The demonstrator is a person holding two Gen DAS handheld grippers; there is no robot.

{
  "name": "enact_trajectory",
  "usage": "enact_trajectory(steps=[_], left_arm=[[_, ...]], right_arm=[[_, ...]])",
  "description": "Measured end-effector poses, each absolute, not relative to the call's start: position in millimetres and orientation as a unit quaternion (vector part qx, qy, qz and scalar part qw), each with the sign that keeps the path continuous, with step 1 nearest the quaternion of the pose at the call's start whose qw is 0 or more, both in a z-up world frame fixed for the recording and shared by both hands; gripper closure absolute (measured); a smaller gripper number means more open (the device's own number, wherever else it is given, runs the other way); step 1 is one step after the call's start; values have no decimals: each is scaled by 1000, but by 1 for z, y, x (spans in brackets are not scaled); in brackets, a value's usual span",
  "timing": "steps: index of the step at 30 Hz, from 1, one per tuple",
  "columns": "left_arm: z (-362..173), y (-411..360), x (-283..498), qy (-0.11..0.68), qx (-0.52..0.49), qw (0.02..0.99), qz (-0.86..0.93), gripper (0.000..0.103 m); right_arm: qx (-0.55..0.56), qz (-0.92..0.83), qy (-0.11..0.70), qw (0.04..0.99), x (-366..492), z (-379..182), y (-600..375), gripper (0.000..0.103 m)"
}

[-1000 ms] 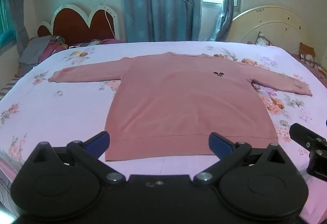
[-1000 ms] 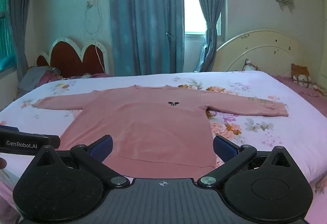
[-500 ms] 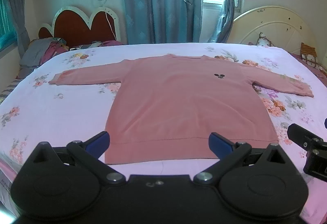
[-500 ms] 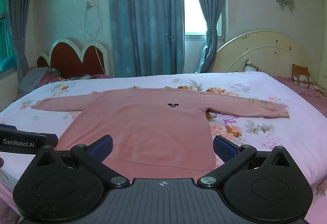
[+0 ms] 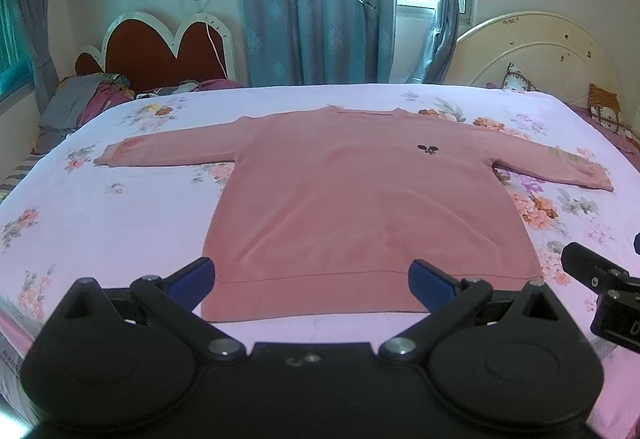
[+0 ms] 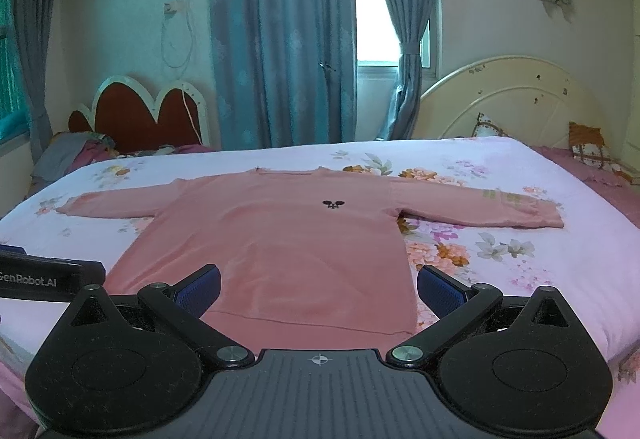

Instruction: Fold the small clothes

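A pink long-sleeved sweater [image 5: 360, 199] lies flat on the bed, front up, both sleeves spread out sideways and the hem nearest me. It also shows in the right wrist view [image 6: 288, 239]. A small black logo [image 5: 427, 149] sits on its chest. My left gripper [image 5: 311, 275] is open and empty, hovering just before the hem. My right gripper [image 6: 319, 287] is open and empty, above the hem's right part. Neither touches the cloth.
The bed [image 5: 100, 223] has a lilac floral sheet. A red heart-shaped headboard [image 5: 160, 51] and a heap of clothes [image 5: 80, 99] stand at the far left. A cream headboard [image 5: 540, 55] and pillows are at the far right. Curtains hang behind.
Both grippers have drawn back and risen slightly, so the sweater sits a little lower and farther in both views. The sweater has not moved. Jaws stay open.
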State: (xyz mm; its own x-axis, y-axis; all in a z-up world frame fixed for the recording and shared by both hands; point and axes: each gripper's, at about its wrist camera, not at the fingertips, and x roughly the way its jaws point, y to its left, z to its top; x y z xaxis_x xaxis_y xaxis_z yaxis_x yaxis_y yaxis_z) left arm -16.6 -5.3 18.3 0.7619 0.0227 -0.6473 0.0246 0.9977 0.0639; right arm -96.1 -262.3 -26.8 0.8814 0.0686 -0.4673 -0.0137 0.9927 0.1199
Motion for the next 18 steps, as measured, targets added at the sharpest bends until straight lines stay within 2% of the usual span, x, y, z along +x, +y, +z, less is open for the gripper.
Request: enact_trajectory(steps=[18], left_arm=[[17, -6, -15, 345, 34, 938, 3, 0]], right_arm=[[57, 23, 244, 968, -93, -26, -263, 0]])
